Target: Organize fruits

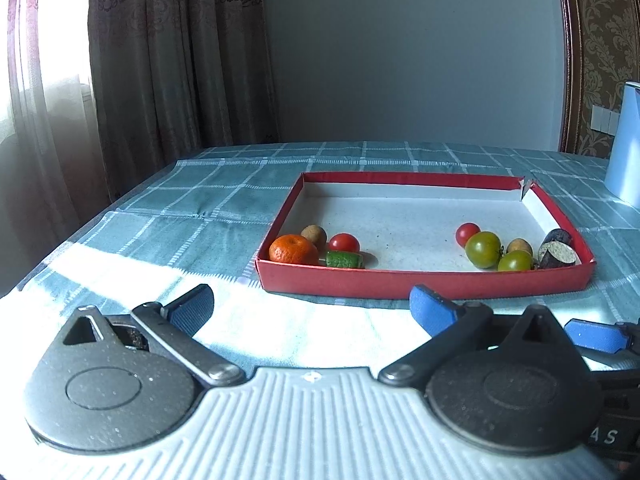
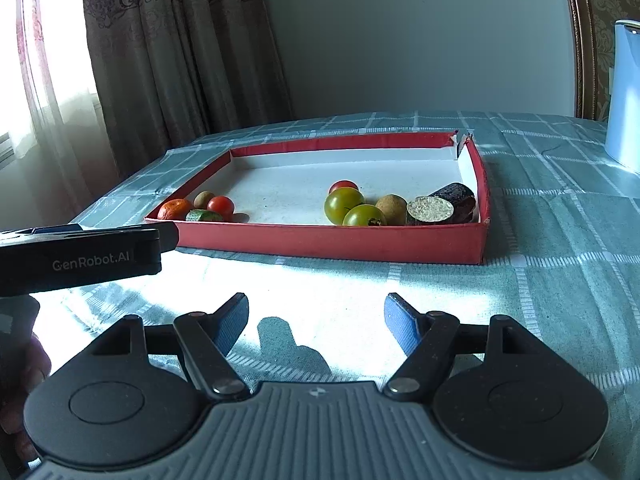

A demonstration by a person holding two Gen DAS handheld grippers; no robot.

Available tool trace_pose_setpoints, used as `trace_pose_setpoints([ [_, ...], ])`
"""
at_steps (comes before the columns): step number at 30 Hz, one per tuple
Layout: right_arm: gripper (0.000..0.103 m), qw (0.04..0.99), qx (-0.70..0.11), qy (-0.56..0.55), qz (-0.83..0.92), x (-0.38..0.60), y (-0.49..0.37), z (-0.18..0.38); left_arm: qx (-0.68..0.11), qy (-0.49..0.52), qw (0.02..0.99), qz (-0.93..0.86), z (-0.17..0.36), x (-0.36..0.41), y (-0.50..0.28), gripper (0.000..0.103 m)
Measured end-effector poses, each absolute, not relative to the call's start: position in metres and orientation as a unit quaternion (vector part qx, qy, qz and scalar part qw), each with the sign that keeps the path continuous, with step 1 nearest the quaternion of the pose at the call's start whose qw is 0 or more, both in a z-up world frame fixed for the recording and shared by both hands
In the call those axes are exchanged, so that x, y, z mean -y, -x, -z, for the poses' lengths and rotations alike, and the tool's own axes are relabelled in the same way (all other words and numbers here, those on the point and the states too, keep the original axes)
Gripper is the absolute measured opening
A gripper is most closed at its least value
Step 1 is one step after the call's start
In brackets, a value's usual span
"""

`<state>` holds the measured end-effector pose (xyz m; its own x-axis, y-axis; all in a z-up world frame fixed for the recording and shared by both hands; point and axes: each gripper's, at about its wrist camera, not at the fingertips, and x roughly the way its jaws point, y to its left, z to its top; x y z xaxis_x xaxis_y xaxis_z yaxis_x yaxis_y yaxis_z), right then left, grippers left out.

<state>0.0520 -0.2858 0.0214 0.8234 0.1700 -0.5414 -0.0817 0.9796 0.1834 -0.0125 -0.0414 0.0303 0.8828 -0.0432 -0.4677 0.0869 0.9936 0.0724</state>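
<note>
A shallow red tray [image 1: 424,280] [image 2: 332,240] lies on the checked tablecloth. At its front left lie an orange mandarin [image 1: 293,249] [image 2: 174,209], a brown longan [image 1: 314,235], a red cherry tomato [image 1: 344,242] [image 2: 220,205] and a green cucumber piece [image 1: 344,259] [image 2: 203,215]. At its front right lie a red tomato [image 1: 467,233], two green tomatoes [image 1: 483,249] [image 2: 342,204], a brown longan [image 2: 391,209] and two dark cut pieces [image 1: 557,255] [image 2: 430,210]. My left gripper [image 1: 310,304] is open and empty before the tray. My right gripper [image 2: 316,316] is open and empty.
A pale blue jug [image 1: 626,144] [image 2: 626,96] stands at the right on the table. Curtains and a window are at the left, a grey wall behind. The left gripper's body [image 2: 80,258] reaches into the right wrist view from the left.
</note>
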Motion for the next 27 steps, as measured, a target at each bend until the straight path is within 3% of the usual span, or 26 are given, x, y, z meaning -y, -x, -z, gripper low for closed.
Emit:
trace_pose_setpoints([
  [14, 0.074, 0.950, -0.298, -0.069, -0.063, 0.283, -0.054, -0.019, -0.247, -0.041, 0.968, 0.025, -0.022, 0.038, 0.016, 0.103],
  [23, 0.081, 0.947, -0.317, -0.043, -0.044, 0.275, -0.058, -0.017, -0.253, -0.043, 0.966, 0.013, -0.015, 0.029, 0.017, 0.103],
  [27, 0.092, 0.944, -0.328, -0.019, -0.020, 0.268, -0.059, -0.016, -0.260, -0.036, 0.965, 0.012, -0.011, 0.024, 0.014, 0.103],
])
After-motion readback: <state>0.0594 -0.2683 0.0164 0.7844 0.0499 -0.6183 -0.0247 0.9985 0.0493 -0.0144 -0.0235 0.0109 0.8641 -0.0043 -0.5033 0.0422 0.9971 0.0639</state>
